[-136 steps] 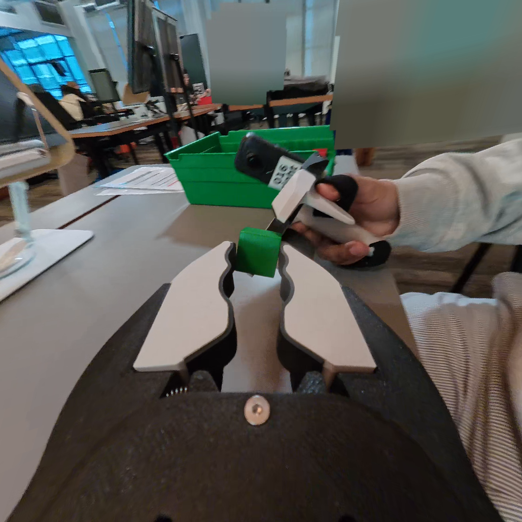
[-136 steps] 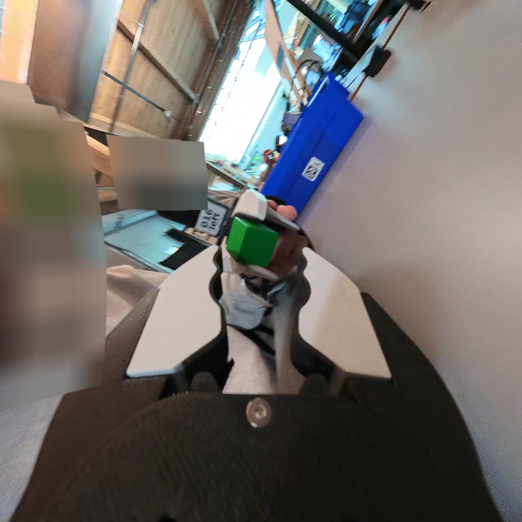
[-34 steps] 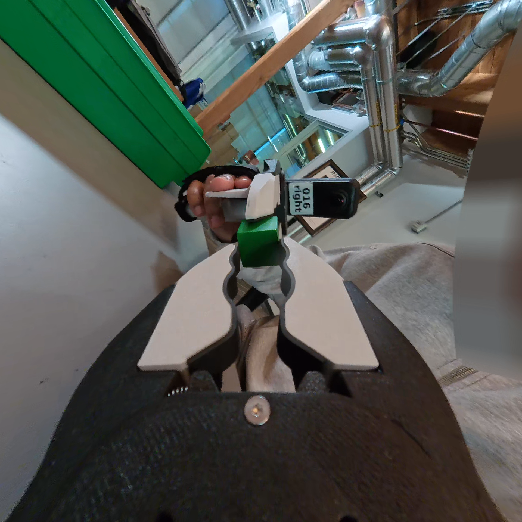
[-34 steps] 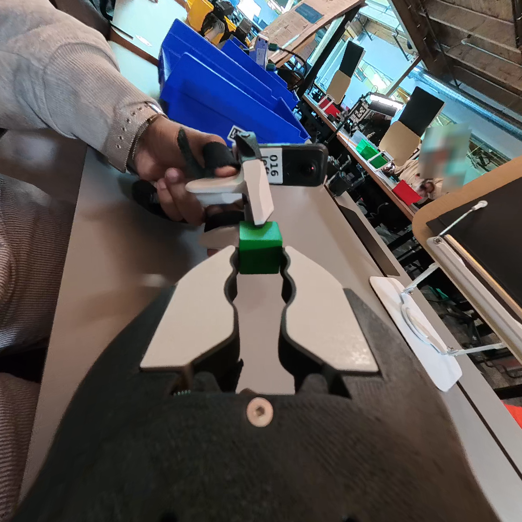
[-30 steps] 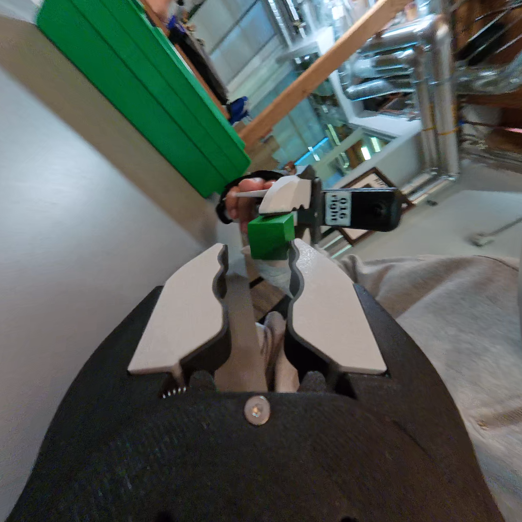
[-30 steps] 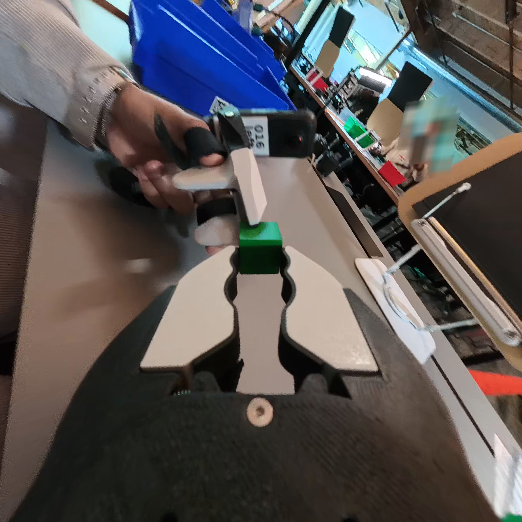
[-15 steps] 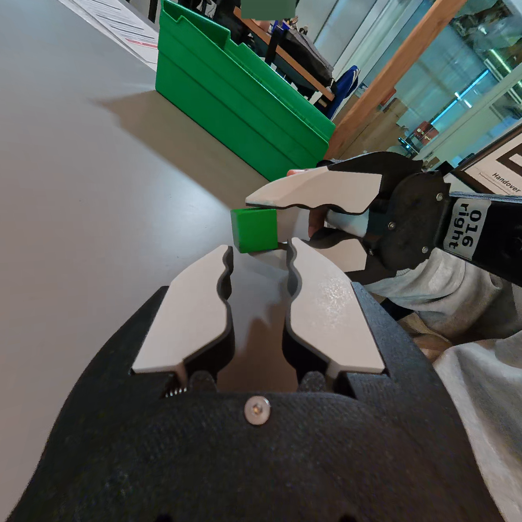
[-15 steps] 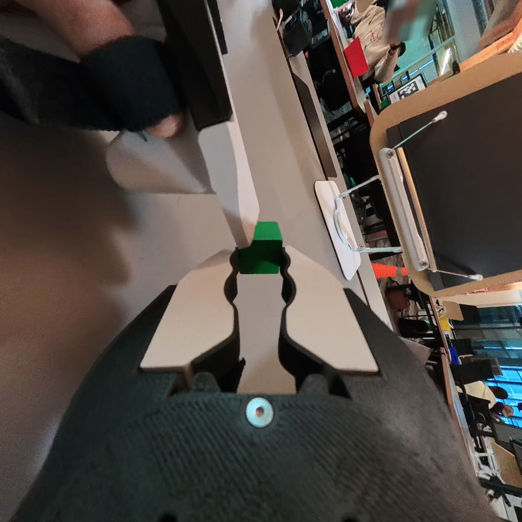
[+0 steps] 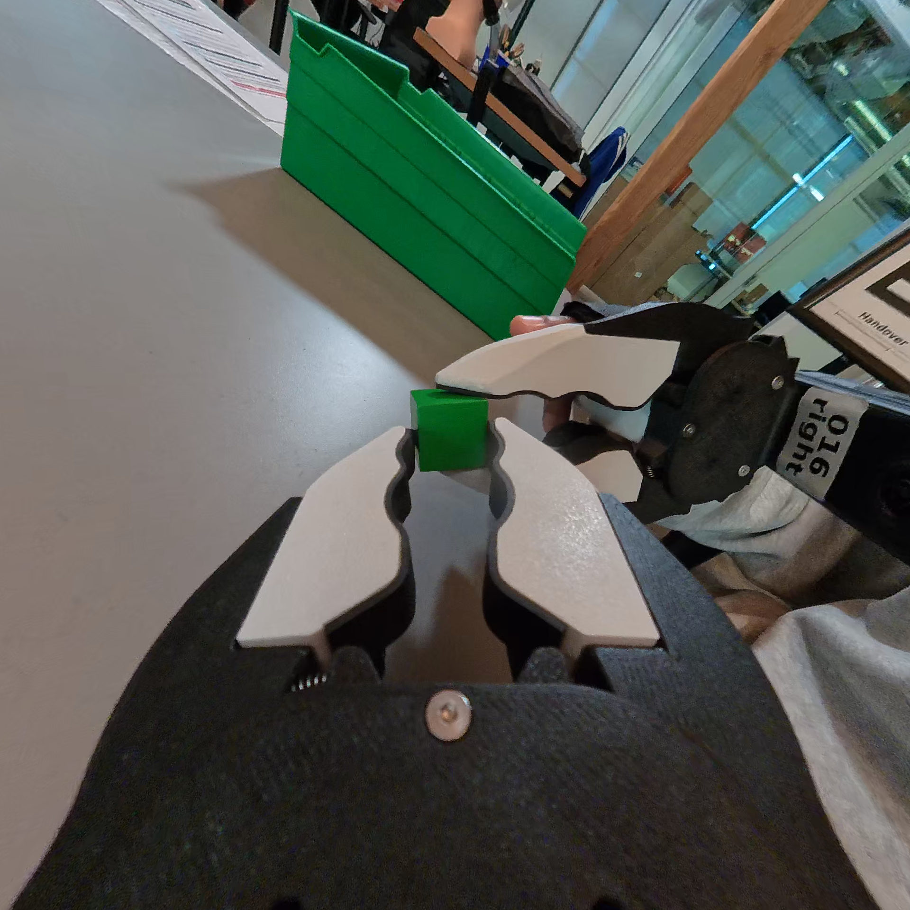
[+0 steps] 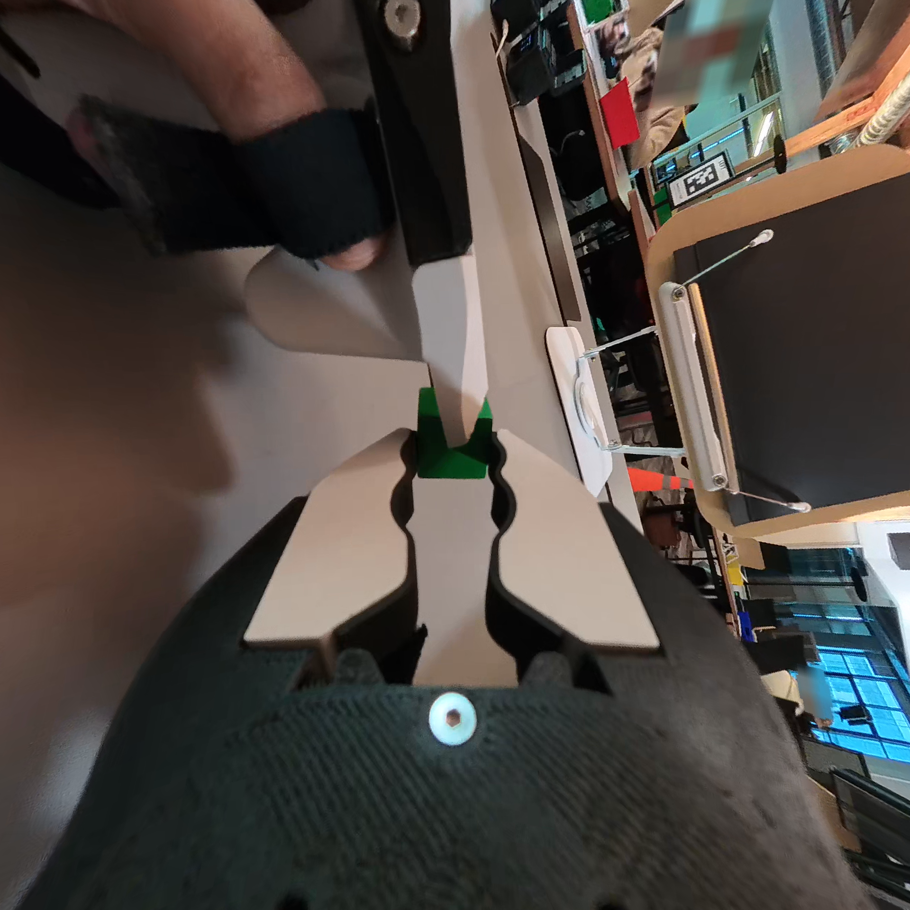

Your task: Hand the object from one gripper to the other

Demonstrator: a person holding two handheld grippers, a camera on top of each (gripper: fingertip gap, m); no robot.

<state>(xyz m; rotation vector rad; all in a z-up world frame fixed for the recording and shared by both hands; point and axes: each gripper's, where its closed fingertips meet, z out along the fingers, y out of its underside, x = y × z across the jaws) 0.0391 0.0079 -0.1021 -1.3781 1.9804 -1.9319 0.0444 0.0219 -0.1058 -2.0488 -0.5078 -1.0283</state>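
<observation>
Both grippers squeeze one green block (image 9: 450, 440) — the left gripper (image 9: 449, 445) from its sides, the right gripper (image 10: 452, 450) top and bottom. A green bin (image 9: 418, 197) sits behind on the table (image 9: 147, 320) — its inside is hidden.

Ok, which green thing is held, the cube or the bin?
The small cube, pinched by both the left gripper and the right gripper; the long bin sits apart on the table.

Green cube (image 10: 443, 460) partly hidden behind left gripper's (image 10: 455, 433) finger; hand (image 10: 236, 113) blurred, cut off at frame top.
</observation>
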